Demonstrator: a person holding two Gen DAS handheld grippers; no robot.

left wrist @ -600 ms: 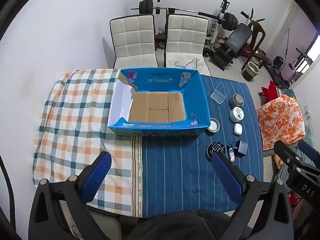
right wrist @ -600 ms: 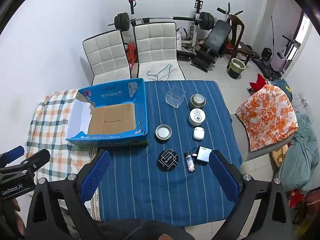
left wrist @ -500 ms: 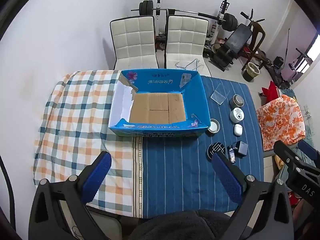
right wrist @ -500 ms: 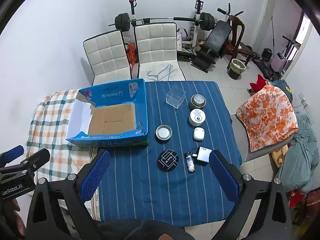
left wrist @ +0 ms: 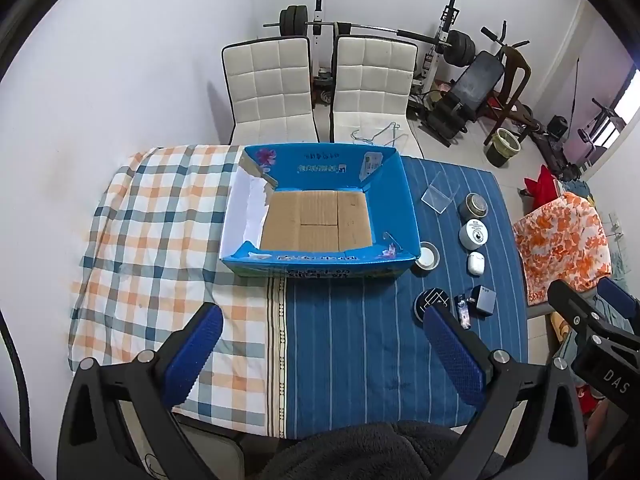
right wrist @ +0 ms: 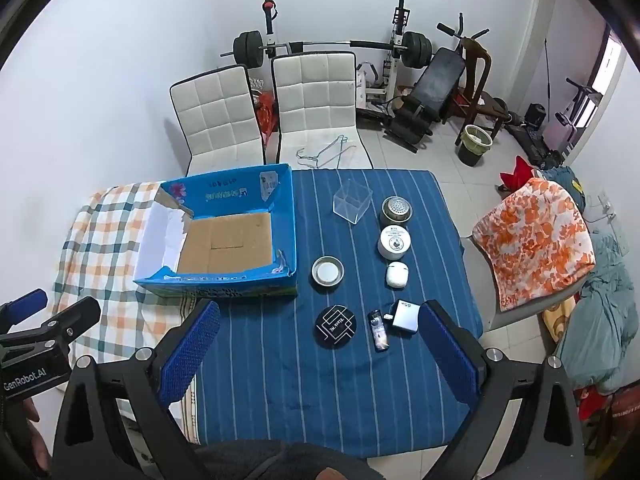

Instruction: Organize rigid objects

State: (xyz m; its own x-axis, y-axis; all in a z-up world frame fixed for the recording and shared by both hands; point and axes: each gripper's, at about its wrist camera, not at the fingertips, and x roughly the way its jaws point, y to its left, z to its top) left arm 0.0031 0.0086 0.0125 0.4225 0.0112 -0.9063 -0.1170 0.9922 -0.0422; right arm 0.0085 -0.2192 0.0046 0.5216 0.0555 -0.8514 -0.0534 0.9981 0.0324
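- Rigid objects sit loose on the blue striped cloth [right wrist: 280, 380], right of the blue cardboard box [right wrist: 224, 280].
- Left gripper [left wrist: 320, 354] and right gripper [right wrist: 318, 352] both hover spread wide, holding nothing.
- Nearest: black round coaster [right wrist: 336, 326], small dark bottle [right wrist: 378, 330], white charger [right wrist: 405, 316].
- Farther: metal dish [right wrist: 328, 272], earbud case [right wrist: 397, 275], white jar [right wrist: 395, 242], clear plastic box [right wrist: 352, 201].

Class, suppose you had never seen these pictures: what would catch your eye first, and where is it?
The open blue box, empty, sits mid-table where the checked cloth meets the blue striped one. To its right, small items lie in loose rows, among them a clear cube and a black disc. Both grippers, left and right, hang open above.
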